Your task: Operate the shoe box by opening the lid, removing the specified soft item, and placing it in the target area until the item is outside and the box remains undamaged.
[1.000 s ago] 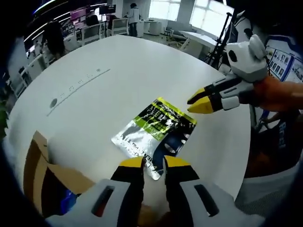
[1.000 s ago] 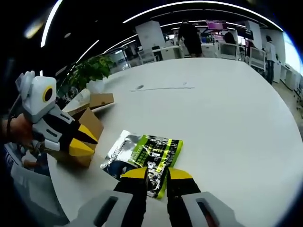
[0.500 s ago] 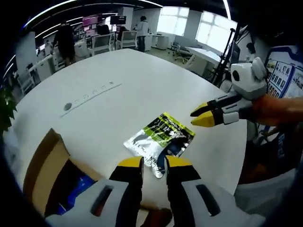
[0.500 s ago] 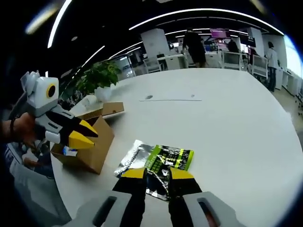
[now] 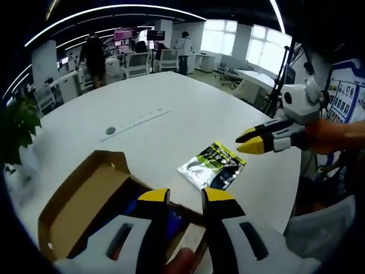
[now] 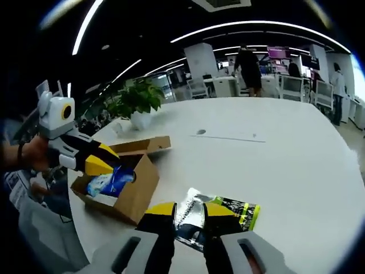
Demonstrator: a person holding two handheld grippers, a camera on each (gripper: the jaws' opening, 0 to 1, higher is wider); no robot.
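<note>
Clearly laid out from left to right in the right gripper view: left gripper [image 6: 105, 160] poised over the open shoe box [image 6: 122, 191], jaws nearly together and holding nothing; box standing near the table's [image 6: 296, 160] near-left edge, lid [image 6: 142, 145] swung back and lying open behind it, a blue-and-white soft item [image 6: 111, 181] still visible inside; then, just beside the box toward the near edge, the green-and-silver soft pouch [image 6: 219, 214] lying flat on the table, already outside the box; last, right gripper [image 6: 185, 212] directly above the pouch's near end, yellow tips a narrow gap apart and empty. Same order mirrored in the left gripper view: box [image 5: 85, 200] below and left of left gripper [image 5: 185, 197], pouch [image 5: 212, 164] straight ahead past the box's far corner, right gripper [image 5: 251, 141] coming in from the right, tips almost closed and hanging apart from the pouch's far edge. Pouch's long axis running roughly away from the box. Probably nearer the right gripper than the left. Target area not identifiable.
</note>
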